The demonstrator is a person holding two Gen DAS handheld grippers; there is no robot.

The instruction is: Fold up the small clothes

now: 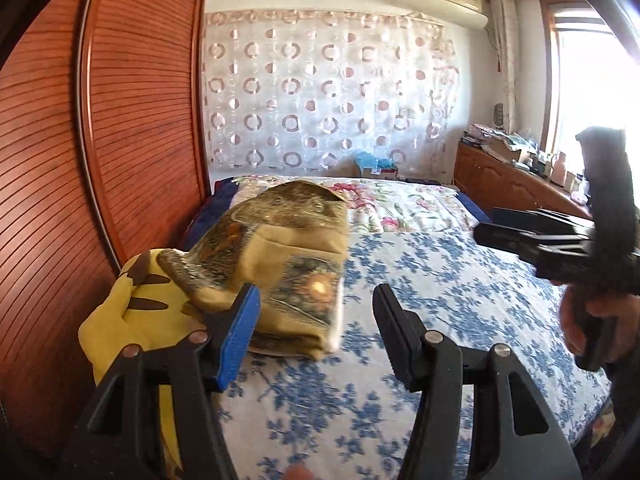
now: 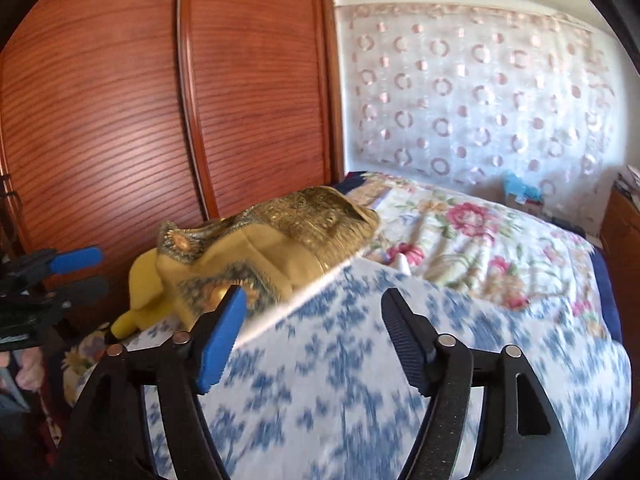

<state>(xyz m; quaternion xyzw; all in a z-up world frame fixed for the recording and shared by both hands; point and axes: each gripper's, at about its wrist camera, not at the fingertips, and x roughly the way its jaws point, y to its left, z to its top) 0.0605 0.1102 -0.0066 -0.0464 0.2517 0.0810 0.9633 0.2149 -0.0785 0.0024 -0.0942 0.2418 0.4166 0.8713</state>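
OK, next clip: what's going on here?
A person holds two handheld grippers over a bed with a blue floral sheet. Both the left gripper and the right gripper are open and empty. A tan patterned garment lies folded on a yellow plush toy by the wardrobe, touched by neither gripper.

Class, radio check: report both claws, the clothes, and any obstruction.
Left claw open, empty. Right claw open, empty. Tan printed garment lies folded on the yellow garment, bed's left edge. Nothing obstructing.
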